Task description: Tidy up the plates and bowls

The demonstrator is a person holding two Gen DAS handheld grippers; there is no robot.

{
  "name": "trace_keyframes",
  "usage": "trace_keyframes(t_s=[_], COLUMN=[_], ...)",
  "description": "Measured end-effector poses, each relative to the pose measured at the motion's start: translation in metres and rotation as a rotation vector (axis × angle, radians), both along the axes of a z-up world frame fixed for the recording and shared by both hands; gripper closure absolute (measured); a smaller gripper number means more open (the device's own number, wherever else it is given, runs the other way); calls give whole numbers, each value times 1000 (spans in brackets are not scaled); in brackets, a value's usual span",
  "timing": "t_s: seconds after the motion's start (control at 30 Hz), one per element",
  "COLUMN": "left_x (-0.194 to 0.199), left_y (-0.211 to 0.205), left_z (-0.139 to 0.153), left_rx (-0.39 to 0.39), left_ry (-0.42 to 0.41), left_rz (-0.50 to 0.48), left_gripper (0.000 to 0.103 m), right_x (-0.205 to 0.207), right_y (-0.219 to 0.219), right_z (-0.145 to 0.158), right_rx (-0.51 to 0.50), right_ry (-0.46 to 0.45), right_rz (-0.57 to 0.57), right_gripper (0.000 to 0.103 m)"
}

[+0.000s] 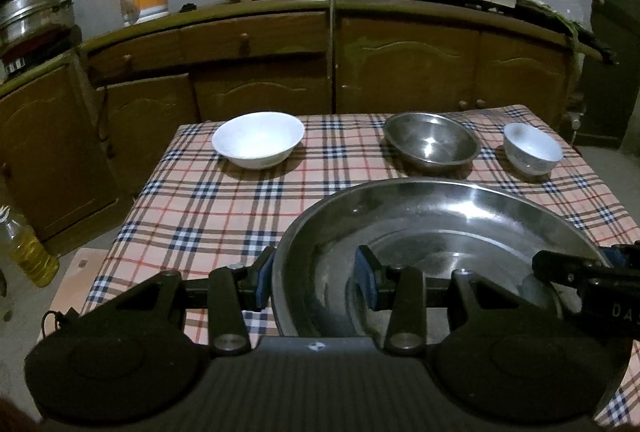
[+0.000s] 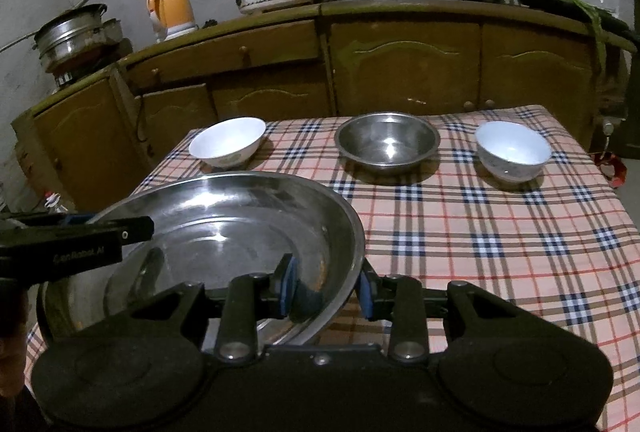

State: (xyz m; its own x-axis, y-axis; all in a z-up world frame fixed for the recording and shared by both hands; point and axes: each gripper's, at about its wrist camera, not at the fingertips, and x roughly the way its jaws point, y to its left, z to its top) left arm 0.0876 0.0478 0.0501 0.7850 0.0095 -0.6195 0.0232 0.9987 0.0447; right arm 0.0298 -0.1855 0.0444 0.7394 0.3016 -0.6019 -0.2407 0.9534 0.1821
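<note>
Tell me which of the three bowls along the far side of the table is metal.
The steel bowl, the middle one. It is grey and shiny; the wide white bowl to its left and the small white bowl to its right look ceramic.

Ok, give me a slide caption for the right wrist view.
Right tool and left tool grip a large steel basin by opposite rims over the plaid tablecloth.

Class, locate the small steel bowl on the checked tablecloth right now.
The small steel bowl stands at the table's far edge, between the wide white bowl to its left and the small white bowl to its right in both views.
</note>
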Motion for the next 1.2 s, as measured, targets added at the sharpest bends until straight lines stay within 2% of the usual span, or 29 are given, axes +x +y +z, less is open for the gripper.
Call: trace_keyframes(t_s=[1.2], left_x=[17], left_y=[102], left_z=[-62], left_rx=[14], left_ry=[117], left_rz=[145], left_gripper=[61], right_x=[39], right_y=[118], right_z=[-58], right_rx=[-50], right_ry=[71], right_rz=[188], right_gripper=[63])
